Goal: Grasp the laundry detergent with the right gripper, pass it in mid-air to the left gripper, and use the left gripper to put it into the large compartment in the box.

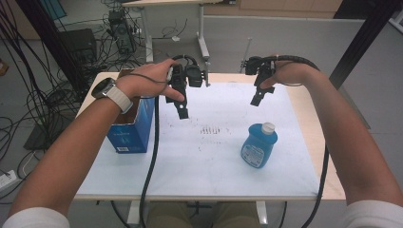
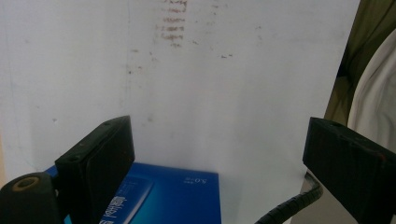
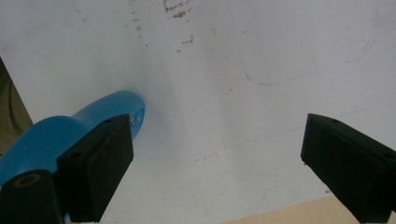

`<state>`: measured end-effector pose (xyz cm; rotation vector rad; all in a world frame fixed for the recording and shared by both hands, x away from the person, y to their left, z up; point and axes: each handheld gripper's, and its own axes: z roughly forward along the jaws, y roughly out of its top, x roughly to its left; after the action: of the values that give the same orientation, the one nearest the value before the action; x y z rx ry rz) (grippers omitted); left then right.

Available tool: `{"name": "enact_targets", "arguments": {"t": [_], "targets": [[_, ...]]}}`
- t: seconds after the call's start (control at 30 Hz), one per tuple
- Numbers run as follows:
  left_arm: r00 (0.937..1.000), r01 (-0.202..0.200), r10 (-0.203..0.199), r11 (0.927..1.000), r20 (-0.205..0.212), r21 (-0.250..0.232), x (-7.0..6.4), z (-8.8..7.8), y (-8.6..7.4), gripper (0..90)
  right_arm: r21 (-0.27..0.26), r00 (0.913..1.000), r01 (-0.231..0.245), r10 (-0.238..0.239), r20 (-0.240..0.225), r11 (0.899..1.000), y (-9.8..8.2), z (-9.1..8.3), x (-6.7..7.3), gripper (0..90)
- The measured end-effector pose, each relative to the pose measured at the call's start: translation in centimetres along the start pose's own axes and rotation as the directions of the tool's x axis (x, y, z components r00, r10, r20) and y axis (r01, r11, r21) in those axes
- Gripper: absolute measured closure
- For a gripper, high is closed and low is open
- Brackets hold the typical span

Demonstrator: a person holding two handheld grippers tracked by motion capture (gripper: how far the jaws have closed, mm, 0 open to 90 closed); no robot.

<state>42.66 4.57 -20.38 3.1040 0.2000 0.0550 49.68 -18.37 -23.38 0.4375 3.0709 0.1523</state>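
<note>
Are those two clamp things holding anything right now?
No. Both the left hand-held gripper and the right hover open above the table, apart from the box and the bottle.

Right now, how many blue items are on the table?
2. A blue box stands at the table's left side, below the left hand. A blue bottle with a white cap lies right of centre on the white sheet. Nothing seems hidden.
</note>
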Motion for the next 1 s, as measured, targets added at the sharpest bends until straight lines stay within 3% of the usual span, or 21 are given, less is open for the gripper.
{"name": "enact_targets", "arguments": {"t": [0.57,1.0], "targets": [[0.9999,0.014,-0.014,0.9999,-0.002,-0.003,0.15,0.23,-0.18,9.3,-0.001,1.0000,0.007,-0.007,0.002,1.000,-0.06,-0.14,0.11,9.4],[0.9998,0.017,-0.017,0.9998,-0.007,-0.011,-0.01,0.27,0.02,9.2,-0.017,0.9999,-0.014,0.015,0.007,1.000,-0.77,-0.87,0.53,8.6]]}}
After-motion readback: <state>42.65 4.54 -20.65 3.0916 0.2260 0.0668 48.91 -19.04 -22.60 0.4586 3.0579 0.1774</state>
